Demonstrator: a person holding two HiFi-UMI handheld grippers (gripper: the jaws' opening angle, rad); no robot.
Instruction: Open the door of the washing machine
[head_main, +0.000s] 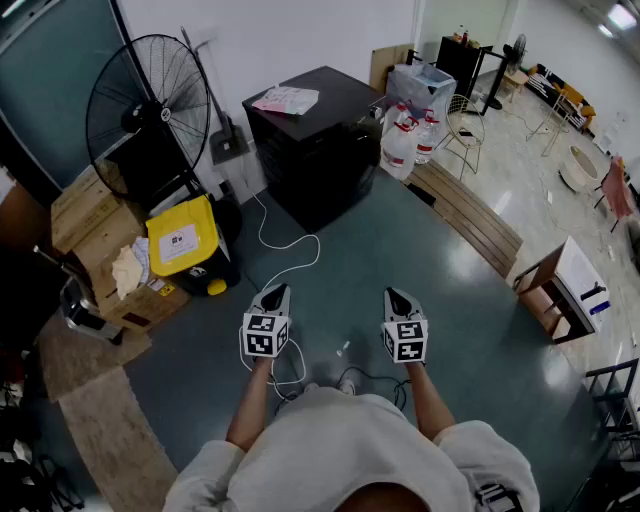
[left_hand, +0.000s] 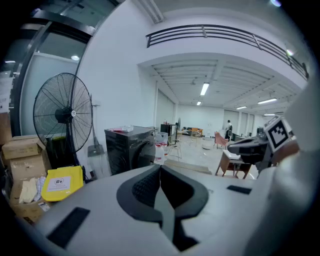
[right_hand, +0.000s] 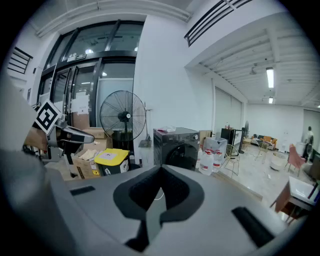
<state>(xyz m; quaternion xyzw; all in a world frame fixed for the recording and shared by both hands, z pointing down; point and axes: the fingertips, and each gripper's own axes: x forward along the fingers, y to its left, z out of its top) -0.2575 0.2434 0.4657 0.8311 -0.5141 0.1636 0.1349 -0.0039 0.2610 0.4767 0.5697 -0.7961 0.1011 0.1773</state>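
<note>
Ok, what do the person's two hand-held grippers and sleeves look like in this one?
Both match: the left hand-held gripper and right hand-held gripper have pale grey tapered bodies, dark ribbed pads and a white cube with black square markers at the back. The person wears a light grey top whose sleeves leave the forearms bare.

The right gripper (right_hand: 161, 171), jaws together and empty, faces the washing machine (right_hand: 182, 147); a fan (right_hand: 123, 116) stands left of it.

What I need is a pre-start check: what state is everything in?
washing machine: door shut.
left claw: shut, empty.
right claw: shut, empty.
yellow-lidded bin: lid down.
fan: upright, blades seem still.
</note>
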